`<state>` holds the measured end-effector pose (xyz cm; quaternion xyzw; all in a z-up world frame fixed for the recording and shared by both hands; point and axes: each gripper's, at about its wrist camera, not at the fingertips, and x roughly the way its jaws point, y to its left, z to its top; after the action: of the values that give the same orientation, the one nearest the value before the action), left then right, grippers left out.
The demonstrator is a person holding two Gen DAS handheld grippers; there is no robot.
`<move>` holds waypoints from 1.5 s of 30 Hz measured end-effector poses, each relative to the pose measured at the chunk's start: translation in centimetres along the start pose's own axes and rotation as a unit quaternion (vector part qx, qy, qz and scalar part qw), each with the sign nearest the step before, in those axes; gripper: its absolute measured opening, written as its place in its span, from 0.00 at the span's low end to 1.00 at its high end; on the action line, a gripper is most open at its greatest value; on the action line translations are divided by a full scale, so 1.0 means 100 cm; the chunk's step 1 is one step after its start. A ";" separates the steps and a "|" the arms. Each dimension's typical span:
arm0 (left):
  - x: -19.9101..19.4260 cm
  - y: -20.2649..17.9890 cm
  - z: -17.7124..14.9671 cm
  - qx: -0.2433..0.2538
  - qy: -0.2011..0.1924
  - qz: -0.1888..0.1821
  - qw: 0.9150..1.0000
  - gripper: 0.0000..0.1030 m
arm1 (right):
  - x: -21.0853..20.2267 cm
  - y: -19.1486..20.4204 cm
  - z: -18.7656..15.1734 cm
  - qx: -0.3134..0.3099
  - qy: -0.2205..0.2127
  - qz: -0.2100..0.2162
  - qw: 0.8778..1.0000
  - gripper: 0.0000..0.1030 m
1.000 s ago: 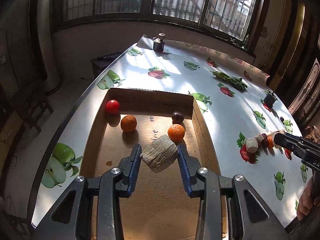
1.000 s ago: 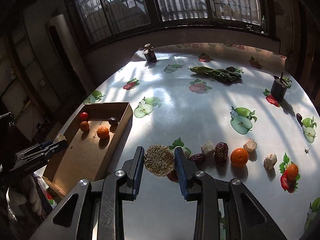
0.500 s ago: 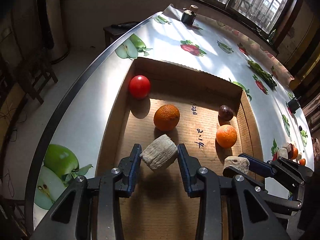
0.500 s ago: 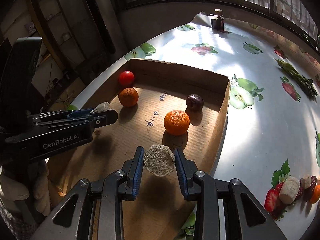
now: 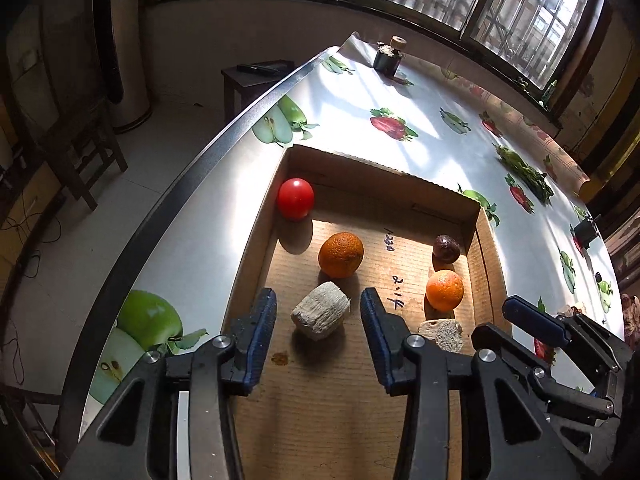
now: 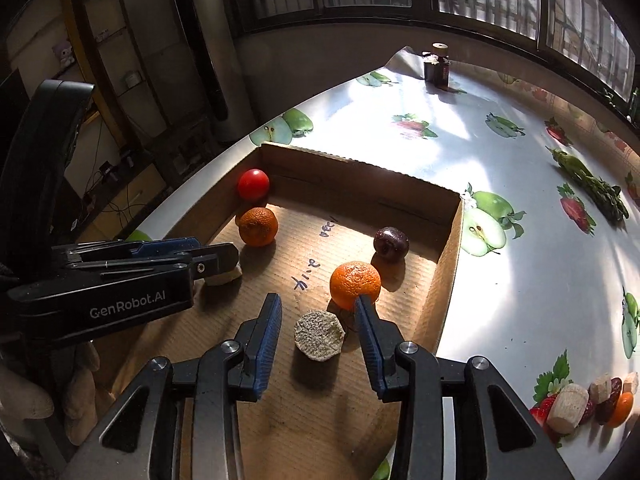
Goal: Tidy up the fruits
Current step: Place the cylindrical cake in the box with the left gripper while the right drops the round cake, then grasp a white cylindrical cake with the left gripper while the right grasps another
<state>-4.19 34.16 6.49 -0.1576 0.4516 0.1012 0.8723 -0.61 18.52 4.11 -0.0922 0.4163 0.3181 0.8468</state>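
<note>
A shallow cardboard box (image 5: pixel 490 256) (image 6: pixel 448 264) holds a red tomato (image 5: pixel 295 198) (image 6: pixel 253 184), two oranges (image 5: pixel 341 255) (image 5: pixel 444 290), and a dark plum (image 5: pixel 446 248) (image 6: pixel 391 243). My left gripper (image 5: pixel 318 316) is open around a pale rough chunk (image 5: pixel 320 316) lying on the box floor. My right gripper (image 6: pixel 318 322) is open around a second pale chunk (image 6: pixel 319 334) lying near the right-hand orange (image 6: pixel 355 285). Each gripper shows in the other's view, left gripper (image 6: pixel 218 258) and right gripper (image 5: pixel 486 322).
The box sits on a table (image 6: pixel 520 208) with a fruit-print cloth. Several more fruits and chunks (image 6: pixel 584 400) lie at the lower right. A green vegetable bundle (image 6: pixel 592 186) and a small dark jar (image 6: pixel 437 66) sit farther back. The table edge (image 5: pixel 192 176) runs along the left.
Both grippers have opened and let their chunks down onto the box floor. Half a second ago each was still shut on its chunk above the box.
</note>
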 end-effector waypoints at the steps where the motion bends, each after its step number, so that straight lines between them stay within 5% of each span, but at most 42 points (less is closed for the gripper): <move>1: -0.012 -0.003 -0.003 0.003 -0.017 0.010 1.000 0.58 | -0.010 -0.004 -0.002 0.006 -0.010 -0.001 1.000 0.46; 5: -0.056 -0.031 -0.024 0.032 -0.084 0.050 0.995 0.82 | -0.049 -0.024 -0.020 0.029 -0.043 -0.007 0.999 0.58; 15: -0.110 -0.105 -0.086 0.072 -0.149 0.054 0.985 0.85 | -0.112 -0.080 -0.088 0.087 -0.059 -0.059 0.993 0.58; 28: -0.105 -0.165 -0.118 0.145 -0.129 0.055 0.979 0.85 | -0.167 -0.157 -0.151 0.149 -0.072 -0.108 0.980 0.60; 35: -0.085 -0.181 -0.125 0.150 -0.083 -0.020 0.985 0.81 | -0.198 -0.213 -0.184 0.195 -0.074 -0.160 0.965 0.61; 45: -0.054 -0.214 -0.128 0.173 -0.035 -0.069 0.982 0.75 | -0.212 -0.274 -0.204 0.248 -0.061 -0.184 0.949 0.61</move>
<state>-10.14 9.43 7.89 -0.0317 0.4192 -0.0335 0.9067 -6.49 -21.28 4.29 0.0652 0.4049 0.0483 0.9107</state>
